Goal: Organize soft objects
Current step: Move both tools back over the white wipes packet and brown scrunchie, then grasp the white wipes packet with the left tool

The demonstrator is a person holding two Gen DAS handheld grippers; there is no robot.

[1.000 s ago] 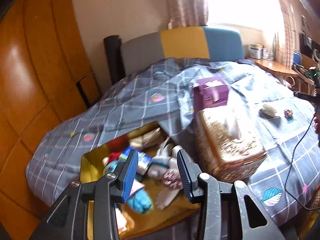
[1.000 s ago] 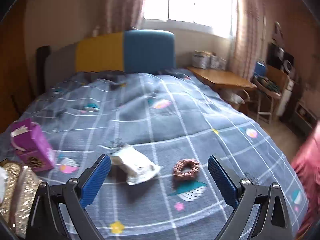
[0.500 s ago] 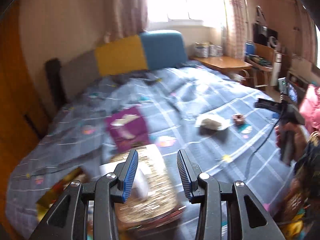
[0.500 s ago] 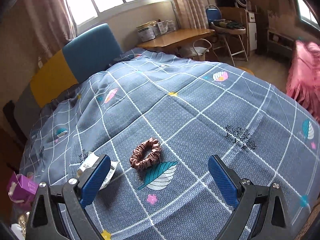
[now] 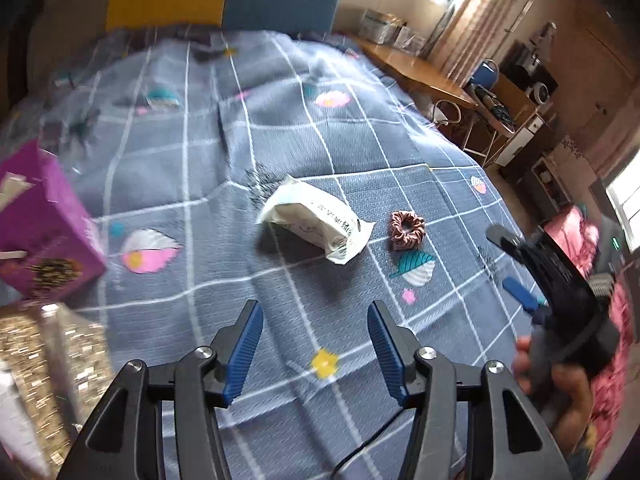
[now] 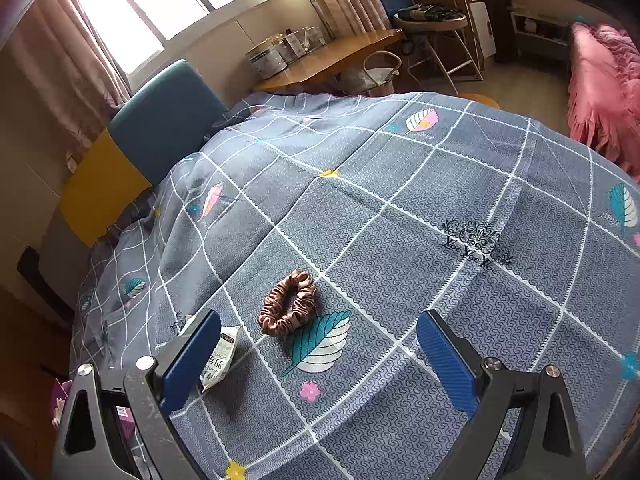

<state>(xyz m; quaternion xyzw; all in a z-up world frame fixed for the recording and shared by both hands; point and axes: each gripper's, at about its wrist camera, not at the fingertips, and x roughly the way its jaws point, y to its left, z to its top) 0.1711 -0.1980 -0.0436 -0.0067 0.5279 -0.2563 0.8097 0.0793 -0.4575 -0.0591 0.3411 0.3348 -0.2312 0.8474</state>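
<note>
Grey checked quilt [image 5: 304,152] covers the bed and carries every loose item; it spreads flat and unobstructed ahead of both tools, falling away only at its far-right edge toward the floor. Beyond that edge stand a wooden desk [image 6: 332,54] and a chair [image 6: 424,20], well apart from the working area. Left of the left tool [image 5: 315,350] sit a glittering gold box [image 5: 44,364] and a purple box [image 5: 40,228], crowding that side. A white wipes packet [image 5: 316,218] lies ahead of the left tool, between its blue pads' lines of sight, apparently the next pick. The left tool's jaws have just been opening and stand apart with nothing between them. The right tool [image 6: 320,356], seen at the right margin in a hand [image 5: 560,376], also stands wide apart and empty. A brown satin scrunchie [image 6: 288,302] rests just ahead of it, centred between its pads, with clear quilt all round for a straight descent.
</note>
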